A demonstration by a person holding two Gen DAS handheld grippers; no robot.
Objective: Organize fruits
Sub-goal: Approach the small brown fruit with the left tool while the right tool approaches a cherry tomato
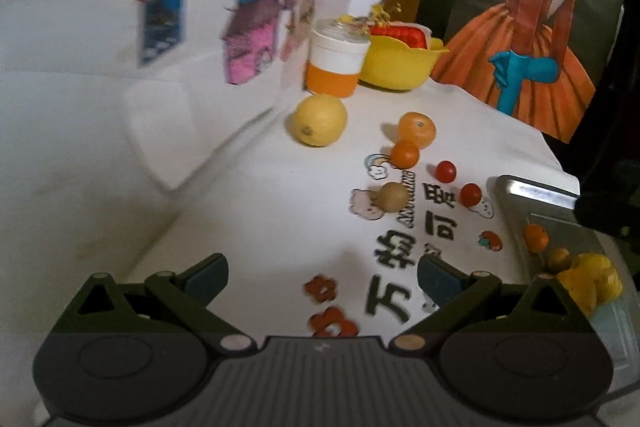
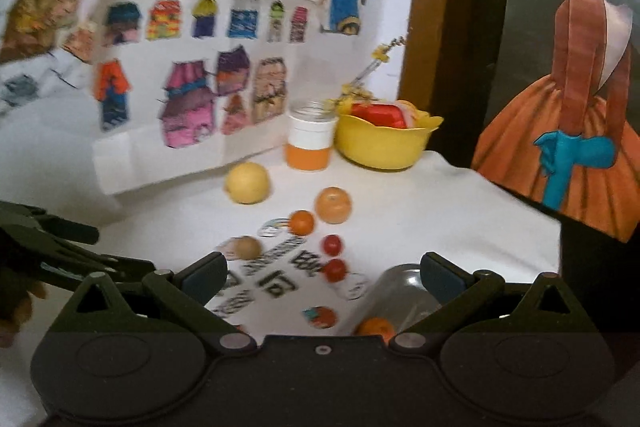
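Several loose fruits lie ahead of the left gripper [image 1: 323, 273], whose jaws gape wide and hold nothing above the desk [image 1: 248, 227]: a brown round fruit [image 1: 393, 196] sits nearest, ahead and a little right, with two cherry tomatoes [image 1: 470, 194] toward the metal tray [image 1: 560, 223] at right, which already holds a few fruits. From the right wrist, the right gripper [image 2: 323, 273] is equally wide open and empty; the cherry tomatoes [image 2: 334, 269] lie almost dead ahead between its fingers, so I judge this hand better placed.

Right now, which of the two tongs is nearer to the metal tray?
Right. The right tongs hang open just above the metal tray; the left tongs are open over the cloth, with the tray off to their right.
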